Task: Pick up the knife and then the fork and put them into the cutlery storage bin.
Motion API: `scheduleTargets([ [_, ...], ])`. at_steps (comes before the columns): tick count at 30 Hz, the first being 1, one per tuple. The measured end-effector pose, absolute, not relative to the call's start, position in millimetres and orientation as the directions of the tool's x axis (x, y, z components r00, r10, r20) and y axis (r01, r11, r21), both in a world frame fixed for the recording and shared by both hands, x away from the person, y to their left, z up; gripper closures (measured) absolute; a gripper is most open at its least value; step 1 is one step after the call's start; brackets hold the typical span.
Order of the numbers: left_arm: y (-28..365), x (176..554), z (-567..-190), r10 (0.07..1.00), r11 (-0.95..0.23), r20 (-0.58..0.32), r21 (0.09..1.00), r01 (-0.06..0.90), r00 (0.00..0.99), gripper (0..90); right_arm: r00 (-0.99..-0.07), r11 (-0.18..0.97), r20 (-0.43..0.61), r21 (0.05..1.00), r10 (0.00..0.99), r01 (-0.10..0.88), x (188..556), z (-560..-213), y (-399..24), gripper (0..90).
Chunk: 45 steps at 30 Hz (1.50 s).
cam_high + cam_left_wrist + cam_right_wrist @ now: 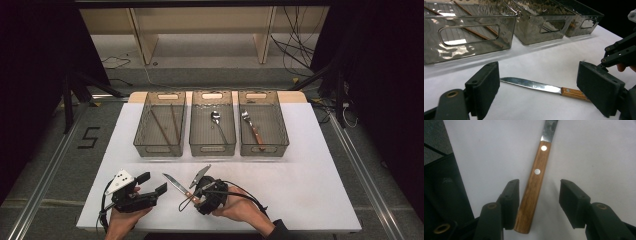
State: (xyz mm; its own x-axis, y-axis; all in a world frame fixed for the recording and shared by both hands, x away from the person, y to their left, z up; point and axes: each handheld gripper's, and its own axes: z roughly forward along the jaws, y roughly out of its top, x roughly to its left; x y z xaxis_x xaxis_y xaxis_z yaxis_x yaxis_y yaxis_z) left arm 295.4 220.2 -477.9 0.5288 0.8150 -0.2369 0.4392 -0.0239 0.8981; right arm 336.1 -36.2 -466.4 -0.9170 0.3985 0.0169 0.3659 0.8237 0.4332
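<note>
A knife (175, 184) with a serrated blade and a wooden handle (534, 187) lies flat on the white table (300, 175), near its front edge. My right gripper (194, 196) is lowered over the handle end. Its jaws straddle the handle (541, 190); the left pad is close beside the wood and a gap remains at the right pad. My left gripper (153, 183) rests just left of the knife, open, and points at the blade (531, 84) with nothing between its pads (539, 75).
Three translucent grey bins stand side by side at the back of the table. The left bin (159, 150) holds chopsticks (161, 127), the middle bin (212, 149) a spoon (216, 119), the right bin (264, 149) a fork (251, 129). Bare table lies right of the hands.
</note>
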Motion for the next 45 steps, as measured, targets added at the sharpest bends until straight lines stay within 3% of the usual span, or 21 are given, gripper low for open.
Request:
scheduleTargets([
  [18, 219.7, 295.7, -477.8, 0.816, -0.018, -0.240, 0.899, 0.438, 0.526, 18.3, -0.928, 0.863, -0.021, 0.378, 0.371, 0.336, 336.3, -471.3, -30.6, 75.2],
  [31, 220.8, 295.7, -477.8, 0.817, -0.018, -0.237, 0.901, 0.434, 0.525, 18.3, -0.930, 0.844, 0.043, 0.406, 0.364, 0.349, 346.9, -470.7, -40.3, 76.1],
  [45, 221.8, 295.1, -477.1, 0.821, -0.015, -0.232, 0.904, 0.427, 0.522, 18.3, -0.902, 0.763, 0.089, 0.502, 0.423, 0.408, 363.6, -450.9, -66.4, 76.0],
])
